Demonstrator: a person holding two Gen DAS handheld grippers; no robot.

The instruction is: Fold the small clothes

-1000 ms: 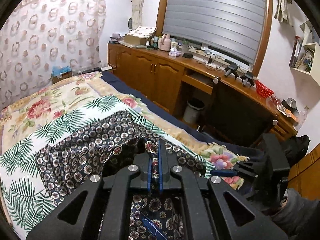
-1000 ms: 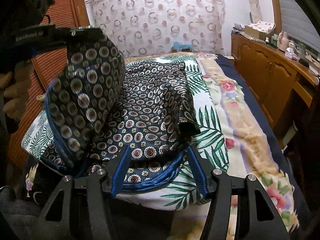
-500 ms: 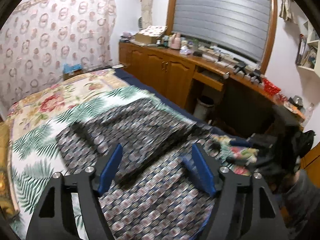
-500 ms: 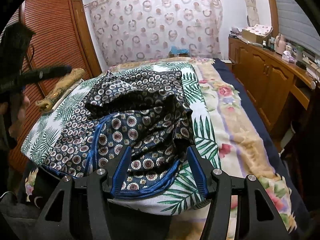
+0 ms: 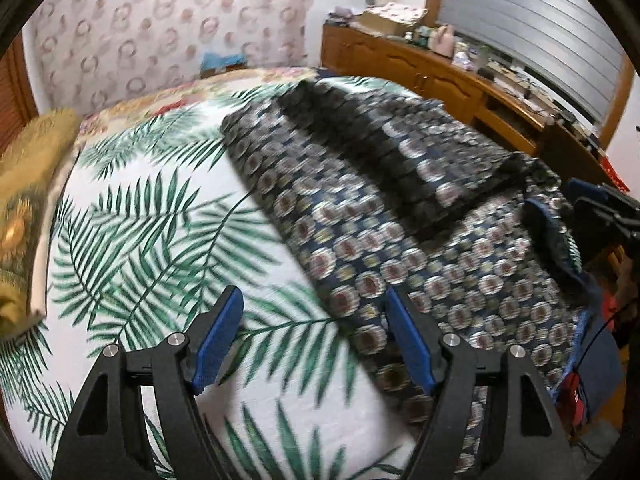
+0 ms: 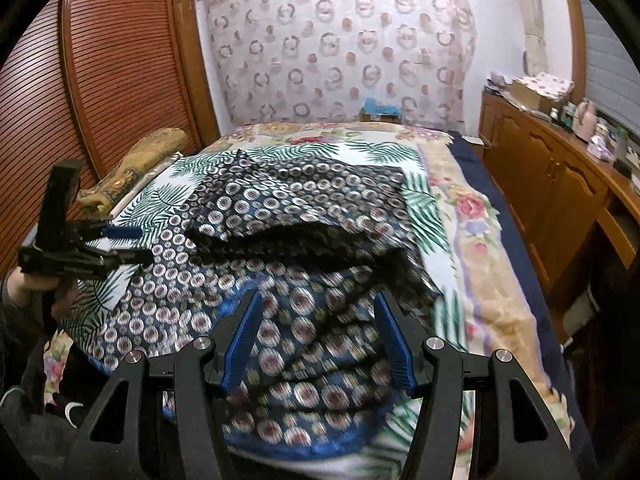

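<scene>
The left gripper (image 5: 312, 320) hangs over the palm-print sheet (image 5: 132, 240), fingers apart and empty, its right finger (image 5: 408, 340) at the garment's near edge. The right gripper (image 6: 318, 336) hovers over the garment's blue-trimmed hem, fingers apart, gripping nothing. The navy ring-patterned garment (image 6: 288, 216) lies partly folded on the bed (image 6: 492, 280). Beyond stand a wooden cabinet (image 6: 552, 176) and a patterned curtain (image 6: 340, 48).
</scene>
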